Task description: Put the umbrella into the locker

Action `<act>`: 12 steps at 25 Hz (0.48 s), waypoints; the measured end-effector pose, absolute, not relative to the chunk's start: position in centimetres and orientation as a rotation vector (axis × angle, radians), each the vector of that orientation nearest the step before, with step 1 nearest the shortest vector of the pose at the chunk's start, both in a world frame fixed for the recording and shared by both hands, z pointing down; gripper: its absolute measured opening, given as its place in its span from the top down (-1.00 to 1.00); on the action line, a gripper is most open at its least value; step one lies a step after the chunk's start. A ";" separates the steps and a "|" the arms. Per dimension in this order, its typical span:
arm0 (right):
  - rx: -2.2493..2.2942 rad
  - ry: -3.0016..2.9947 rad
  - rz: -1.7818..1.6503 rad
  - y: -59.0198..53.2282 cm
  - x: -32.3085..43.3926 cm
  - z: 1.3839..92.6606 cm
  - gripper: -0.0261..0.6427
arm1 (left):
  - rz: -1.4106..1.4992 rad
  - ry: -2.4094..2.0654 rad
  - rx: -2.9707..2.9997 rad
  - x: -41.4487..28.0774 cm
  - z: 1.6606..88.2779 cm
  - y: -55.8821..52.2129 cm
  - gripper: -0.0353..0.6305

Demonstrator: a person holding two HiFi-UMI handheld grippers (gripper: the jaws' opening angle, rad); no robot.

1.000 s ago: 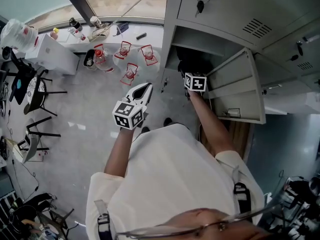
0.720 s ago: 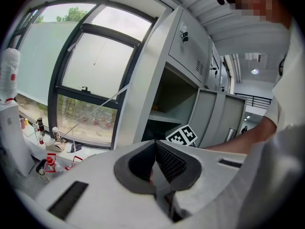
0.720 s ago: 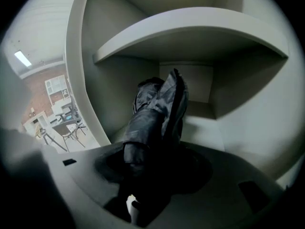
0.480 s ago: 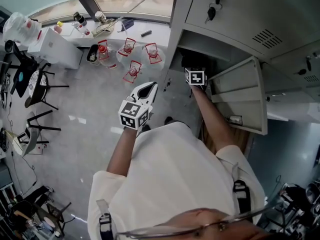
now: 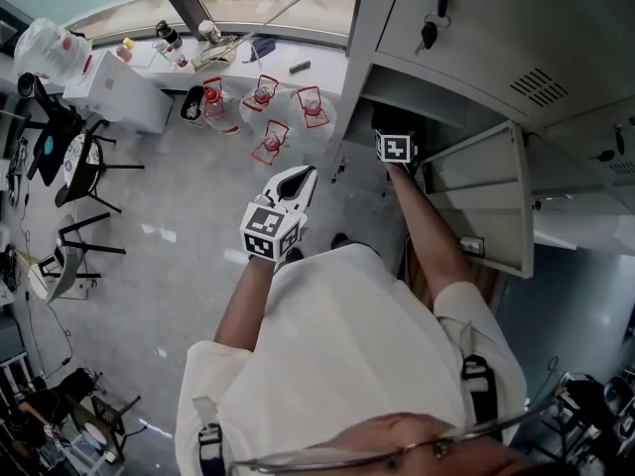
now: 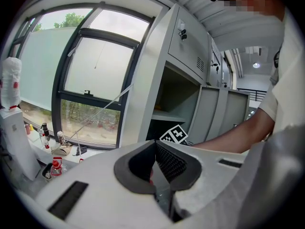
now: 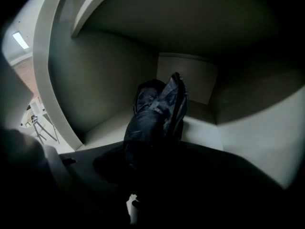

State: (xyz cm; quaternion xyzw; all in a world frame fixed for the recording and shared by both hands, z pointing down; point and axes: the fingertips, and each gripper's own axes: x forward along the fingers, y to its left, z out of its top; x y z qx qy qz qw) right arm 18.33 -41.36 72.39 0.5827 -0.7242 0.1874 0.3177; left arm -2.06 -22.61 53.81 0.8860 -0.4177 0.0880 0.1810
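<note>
Right gripper view: reaching into the open locker with the right claw and gripping the near end of the folded black umbrella, jaws standing partly apart around the bundle and, as far as readable in the dark, pressing on it. Carrying the umbrella straight ahead of the claw, with its long axis running along the line of the jaws and tilting upward away from them. Pointing its far end toward the back wall, above the shelf floor lying ahead and below; not possible to tell whether touching either one. Judging the placing as close to done, with lowering onto the floor below and letting go looking like the remaining move.

Head view: holding the left claw well apart, behind and to the left of the right one, outside the locker, so clearly the farther of the two from the umbrella.

Left gripper view: closing on nothing, tips meeting, no item between them.
</note>
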 end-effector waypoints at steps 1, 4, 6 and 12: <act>1.526 -1.901 0.495 -41.4 18.4 72.6 0.17 | 0.250 -1.180 2.501 -2.1 53.8 -22.6 0.88; 1.478 -1.894 0.470 -41.5 18.2 72.6 0.16 | 0.251 -1.181 2.497 -2.3 53.8 -22.5 0.88; 1.441 -1.879 0.475 -41.3 18.0 72.9 0.09 | 0.251 -1.181 2.498 -2.3 53.7 -22.5 0.88; 1.447 -1.890 0.454 -40.2 18.1 71.2 -0.15 | 0.255 -1.167 2.510 -2.1 53.5 -21.9 0.88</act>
